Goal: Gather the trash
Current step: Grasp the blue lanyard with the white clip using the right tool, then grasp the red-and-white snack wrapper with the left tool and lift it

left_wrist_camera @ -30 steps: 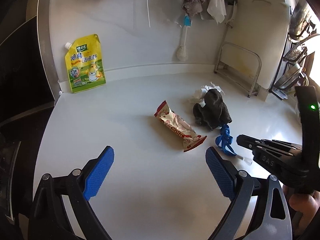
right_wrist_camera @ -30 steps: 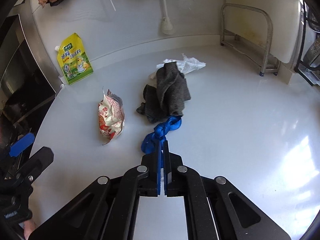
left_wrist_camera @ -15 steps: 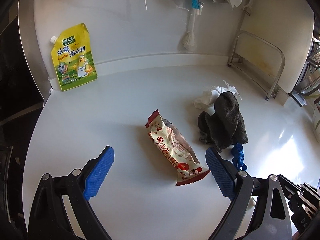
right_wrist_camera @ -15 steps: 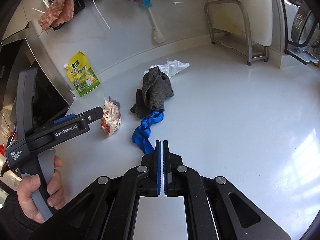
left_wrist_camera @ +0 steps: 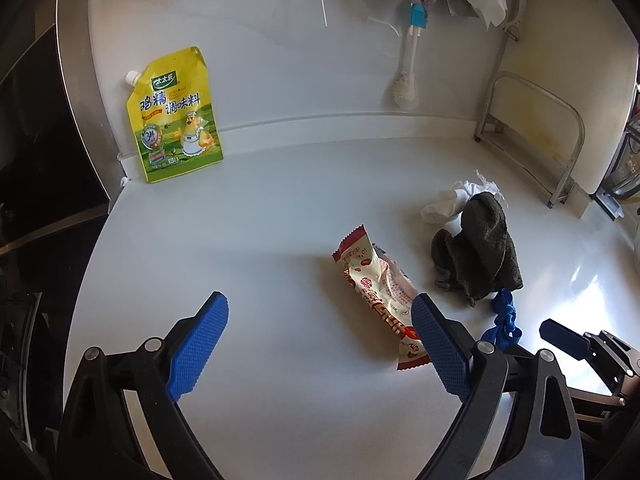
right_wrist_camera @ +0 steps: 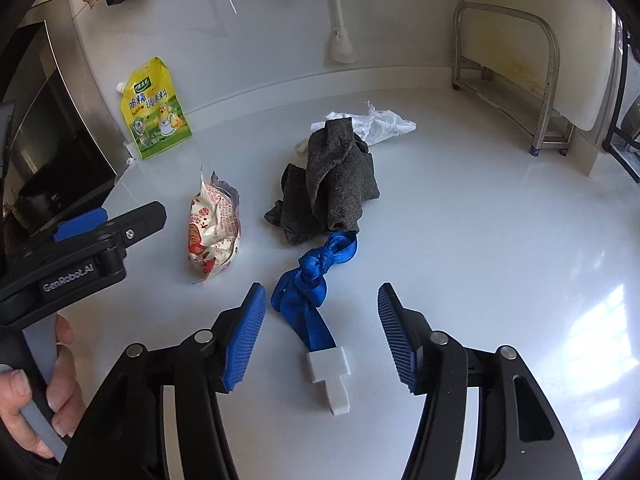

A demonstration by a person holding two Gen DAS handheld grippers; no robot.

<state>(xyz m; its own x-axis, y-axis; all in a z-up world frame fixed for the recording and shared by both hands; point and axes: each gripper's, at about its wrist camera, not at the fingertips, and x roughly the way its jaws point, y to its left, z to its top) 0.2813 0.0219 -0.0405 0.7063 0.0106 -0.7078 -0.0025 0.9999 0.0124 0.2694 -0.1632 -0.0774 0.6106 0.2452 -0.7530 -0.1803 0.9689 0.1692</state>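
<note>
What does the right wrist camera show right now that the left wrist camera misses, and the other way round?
Only the right wrist view: the white plastic hook ending the knotted blue ribbon, lying between the opening right gripper jaws untouched, plus the hand holding the other tool.

Only the left wrist view: the open left gripper's pads.

Both: red-and-white snack wrapper, dark grey cloth, crumpled white tissue, yellow seasoning pouch.
</note>
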